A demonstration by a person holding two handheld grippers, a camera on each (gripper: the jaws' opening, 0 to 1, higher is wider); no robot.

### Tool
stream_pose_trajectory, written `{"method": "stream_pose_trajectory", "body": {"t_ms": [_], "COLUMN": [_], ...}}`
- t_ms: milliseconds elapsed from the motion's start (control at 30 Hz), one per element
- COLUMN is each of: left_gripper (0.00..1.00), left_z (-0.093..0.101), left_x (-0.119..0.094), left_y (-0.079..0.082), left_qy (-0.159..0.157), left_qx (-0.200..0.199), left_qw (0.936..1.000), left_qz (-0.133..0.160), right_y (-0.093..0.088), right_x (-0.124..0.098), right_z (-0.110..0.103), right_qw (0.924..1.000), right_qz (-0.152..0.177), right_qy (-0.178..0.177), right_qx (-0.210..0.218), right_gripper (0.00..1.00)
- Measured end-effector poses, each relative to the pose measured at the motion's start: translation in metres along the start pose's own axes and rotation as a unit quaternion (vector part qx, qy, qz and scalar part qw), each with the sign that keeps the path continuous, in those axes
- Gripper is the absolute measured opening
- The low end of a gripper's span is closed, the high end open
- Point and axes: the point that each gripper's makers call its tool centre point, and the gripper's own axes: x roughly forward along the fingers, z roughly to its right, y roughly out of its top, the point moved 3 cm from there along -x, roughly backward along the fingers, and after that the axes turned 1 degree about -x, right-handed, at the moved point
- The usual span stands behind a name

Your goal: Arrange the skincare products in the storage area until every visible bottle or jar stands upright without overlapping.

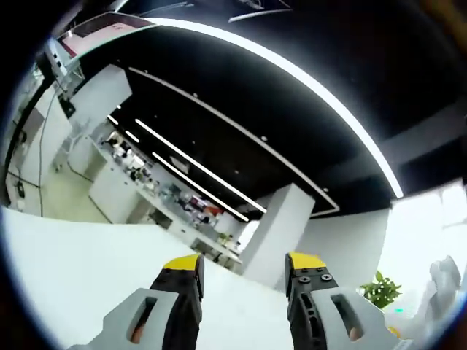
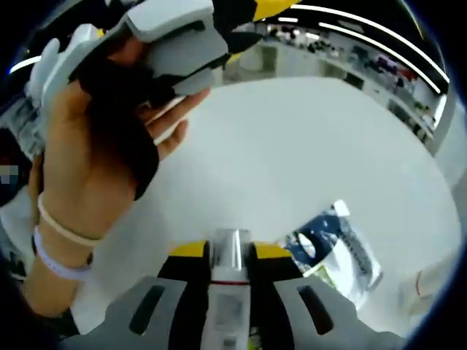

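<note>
My right gripper (image 2: 230, 255) clamps a silver-capped bottle (image 2: 228, 281) at bottom centre; I should lower it upright onto bare white table (image 2: 292, 160), beside the blue packet (image 2: 339, 251). My left gripper (image 1: 244, 273) gapes empty, aimed ceilingward.

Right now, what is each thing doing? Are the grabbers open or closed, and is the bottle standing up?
Left gripper: open, holding nothing, pointed up at the ceiling.
Right gripper: shut on the bottle.
Bottle: white with a silver cap, held between the jaws, off the table.
Shiny packet: lying flat on the white table.
Hand: wrapped around the left gripper's handle.
</note>
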Motion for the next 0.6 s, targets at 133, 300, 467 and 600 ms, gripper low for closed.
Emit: {"method": "stream_pose_trajectory", "body": {"t_ms": [133, 300, 467, 600], "left_gripper": [0.46, 0.46, 0.46, 0.46], "left_z": [-0.001, 0.002, 0.009, 0.013], "left_x": [0.001, 0.000, 0.001, 0.003], "left_y": [-0.003, -0.007, -0.009, -0.013], "left_qy": [-0.001, -0.009, -0.021, -0.029], "left_qx": [-0.003, -0.012, -0.011, -0.006], "left_qw": [1.0000, 0.9998, 0.9996, 0.9993], "left_qz": [-0.006, -0.009, -0.013, -0.021], "right_y": [0.001, -0.001, 0.000, 0.002], "right_x": [0.000, -0.010, -0.028, -0.045], "right_z": [-0.002, 0.000, 0.004, 0.008], "right_qw": [0.9999, 0.9996, 0.9992, 0.9973], "right_qz": [-0.016, -0.010, 0.027, 0.068], "right_qy": [-0.007, -0.013, -0.014, -0.016], "right_qx": [-0.002, -0.022, -0.024, -0.023], "right_gripper": [0.19, 0.19, 0.19, 0.19]}}
